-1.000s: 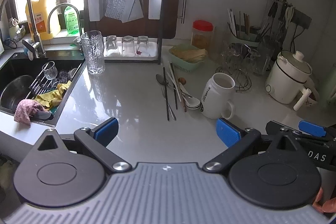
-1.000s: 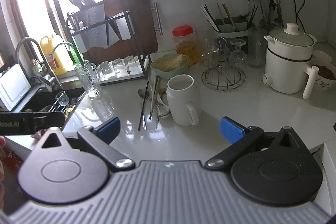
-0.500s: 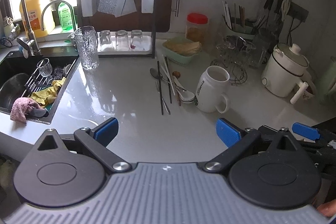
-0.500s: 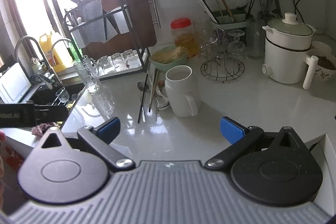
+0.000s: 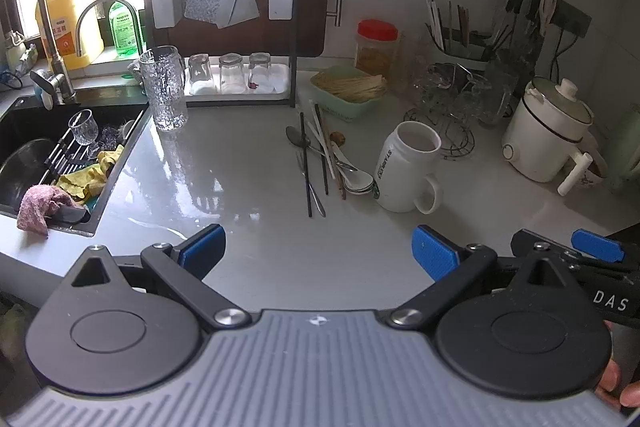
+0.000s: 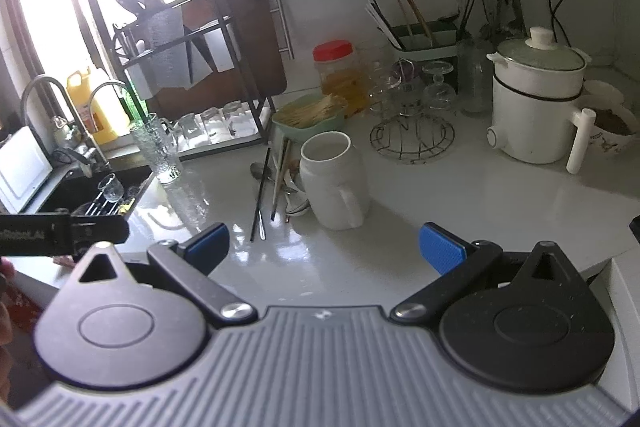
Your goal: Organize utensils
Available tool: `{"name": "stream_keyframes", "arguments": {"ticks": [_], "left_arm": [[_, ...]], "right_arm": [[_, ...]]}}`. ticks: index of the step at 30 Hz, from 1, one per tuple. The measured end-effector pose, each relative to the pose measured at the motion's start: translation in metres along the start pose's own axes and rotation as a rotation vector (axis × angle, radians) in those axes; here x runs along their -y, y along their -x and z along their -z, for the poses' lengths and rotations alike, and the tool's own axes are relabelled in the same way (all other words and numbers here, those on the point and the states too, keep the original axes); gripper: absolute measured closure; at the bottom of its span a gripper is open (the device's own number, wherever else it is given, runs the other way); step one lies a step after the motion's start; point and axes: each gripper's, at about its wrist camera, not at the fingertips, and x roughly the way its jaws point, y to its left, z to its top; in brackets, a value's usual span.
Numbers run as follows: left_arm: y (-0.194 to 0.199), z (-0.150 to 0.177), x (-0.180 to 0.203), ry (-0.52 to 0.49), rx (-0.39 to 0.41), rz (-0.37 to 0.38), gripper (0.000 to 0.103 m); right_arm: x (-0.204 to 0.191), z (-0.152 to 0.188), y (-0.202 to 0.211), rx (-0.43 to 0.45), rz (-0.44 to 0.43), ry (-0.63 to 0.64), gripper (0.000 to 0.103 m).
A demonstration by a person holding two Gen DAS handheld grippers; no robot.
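Observation:
A loose pile of utensils (image 5: pixel 324 163) lies on the grey counter: black chopsticks, white and wooden sticks, a fork, metal and white spoons. A tall white mug (image 5: pixel 404 167) stands upright just right of them, empty inside. My left gripper (image 5: pixel 318 253) hangs open above the counter's near part, well short of the pile. In the right wrist view the same utensils (image 6: pixel 276 187) lie left of the mug (image 6: pixel 334 183), and my right gripper (image 6: pixel 324 247) is open and empty, also short of them. A wall-side utensil holder (image 6: pixel 424 39) holds chopsticks.
A sink (image 5: pixel 60 155) with cloths and a glass lies at the left. A glass pitcher (image 5: pixel 164 87), a dish rack (image 5: pixel 224 27), a green box (image 5: pixel 348 91), a red-lidded jar (image 5: pixel 376 47), a wire glass stand (image 6: pixel 412 123) and a white cooker (image 6: pixel 536 107) line the back.
Both cameras drifted slightly; the counter scene shifted a little in view. Both grippers stayed open and nothing on the counter moved.

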Motion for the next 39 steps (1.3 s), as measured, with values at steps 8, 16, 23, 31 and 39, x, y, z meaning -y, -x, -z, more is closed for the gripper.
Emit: {"name": "stream_keyframes", "arguments": {"ticks": [8,16,23,31,39], "left_arm": [[-0.004,0.0,0.0,0.007,-0.004,-0.022,0.002],[-0.003,0.005,-0.001,0.03,-0.001,-0.038,0.002],[-0.005,0.01,-0.007,0.054,-0.008,-0.06,0.002],[-0.008,0.008,-0.008,0.04,0.001,-0.08,0.002],[-0.018,0.006,-0.006,0.049,-0.02,-0.078,0.002]], "right_arm": [[-0.002,0.0,-0.006,-0.01,-0.031,0.003,0.0],[-0.005,-0.003,-0.008,-0.002,-0.037,0.043,0.001],[-0.004,-0.001,-0.009,-0.011,-0.05,0.056,0.001],[-0.004,-0.002,-0.011,-0.026,-0.07,0.07,0.001],[-0.001,0.0,-0.018,-0.049,-0.064,0.07,0.001]]}}
